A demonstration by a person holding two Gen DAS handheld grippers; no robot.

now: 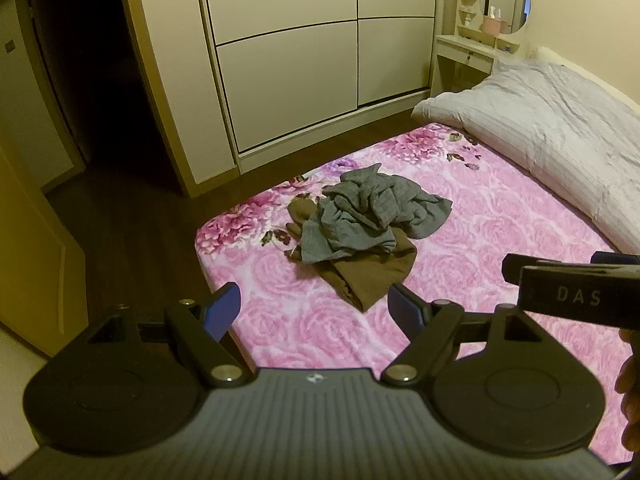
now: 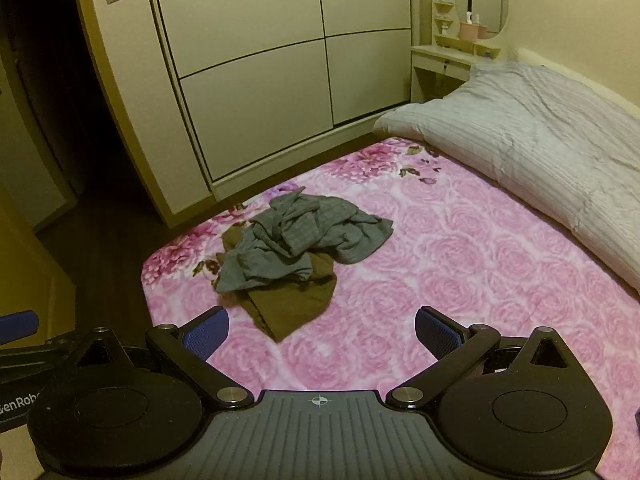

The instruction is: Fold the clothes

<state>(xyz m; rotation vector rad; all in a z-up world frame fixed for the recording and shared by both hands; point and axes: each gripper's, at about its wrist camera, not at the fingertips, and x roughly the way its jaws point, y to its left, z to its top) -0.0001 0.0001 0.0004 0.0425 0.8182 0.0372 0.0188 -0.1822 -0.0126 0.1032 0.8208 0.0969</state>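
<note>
A crumpled grey garment [image 1: 372,212] [image 2: 304,236] lies on top of a brown garment [image 1: 372,276] [image 2: 292,304], both heaped on the pink floral bed cover [image 1: 480,240] [image 2: 460,272] near its left corner. My left gripper [image 1: 316,308] hovers short of the pile, open, with nothing between its blue pads. My right gripper [image 2: 322,332] is also open and empty, a little nearer than the brown cloth's tip. The right gripper's body also shows at the right edge of the left wrist view.
A pale striped duvet [image 1: 552,128] [image 2: 540,152] lies along the bed's far right side. A white wardrobe [image 1: 304,52] [image 2: 272,64] stands beyond a strip of dark floor [image 1: 132,216]. A small dressing table with a round mirror [image 1: 508,0] is in the far corner.
</note>
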